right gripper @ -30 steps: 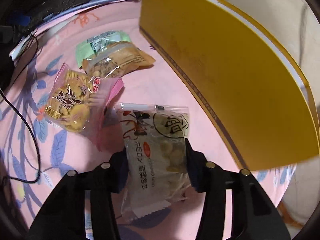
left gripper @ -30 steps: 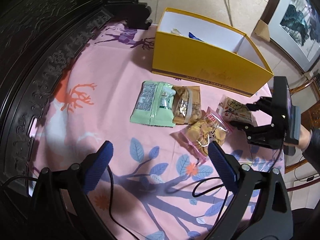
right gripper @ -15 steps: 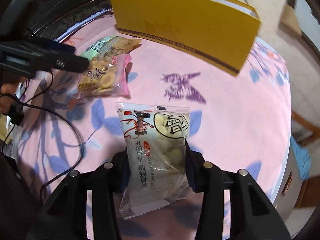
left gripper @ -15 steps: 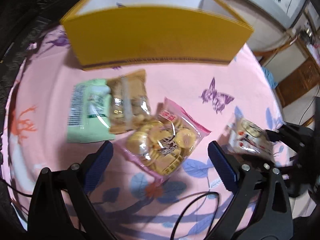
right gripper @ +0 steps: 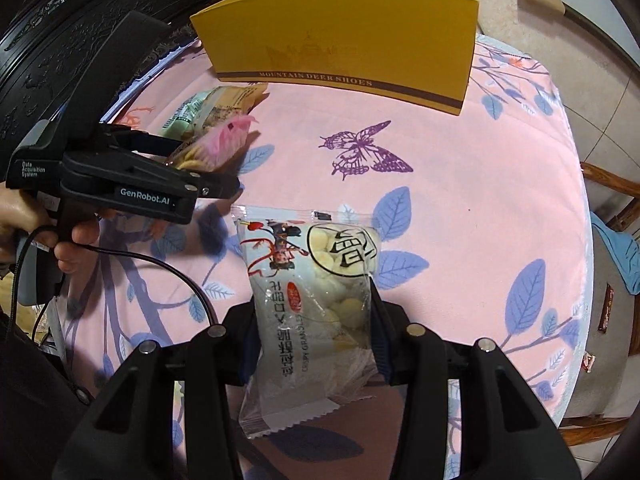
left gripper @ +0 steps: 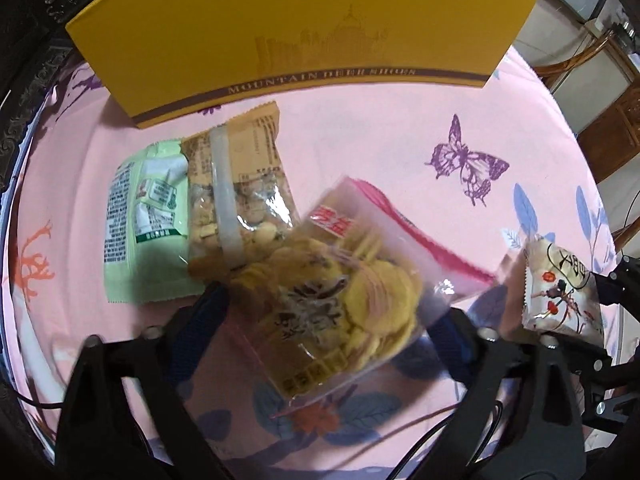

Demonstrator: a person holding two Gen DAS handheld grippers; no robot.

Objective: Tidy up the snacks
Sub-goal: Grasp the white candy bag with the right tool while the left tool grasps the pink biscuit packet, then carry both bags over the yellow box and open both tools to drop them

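A pink bag of round yellow crackers [left gripper: 360,264] lies between the fingers of my left gripper [left gripper: 328,316]. The jaws are closing, and both pads touch its sides. In the right wrist view the left gripper [right gripper: 216,160] holds that bag [right gripper: 224,142] with its pink end tipped up. My right gripper [right gripper: 312,312] is shut on a white bag of crispy granules [right gripper: 316,272], held above the pink cloth. A green packet [left gripper: 140,216] and a tan packet [left gripper: 240,176] lie side by side before the yellow shoe box [left gripper: 300,32].
Dark carved wood [right gripper: 60,40] borders the table on the left. A black cable [right gripper: 160,264] trails over the cloth near the hand. The table's edge is at the right, with a wooden chair [right gripper: 612,192] and a blue cloth [right gripper: 616,256] beyond it.
My left gripper came down over the cracker bag and its jaws narrowed onto it. The right gripper carried the white bag away from the box, then stayed still.
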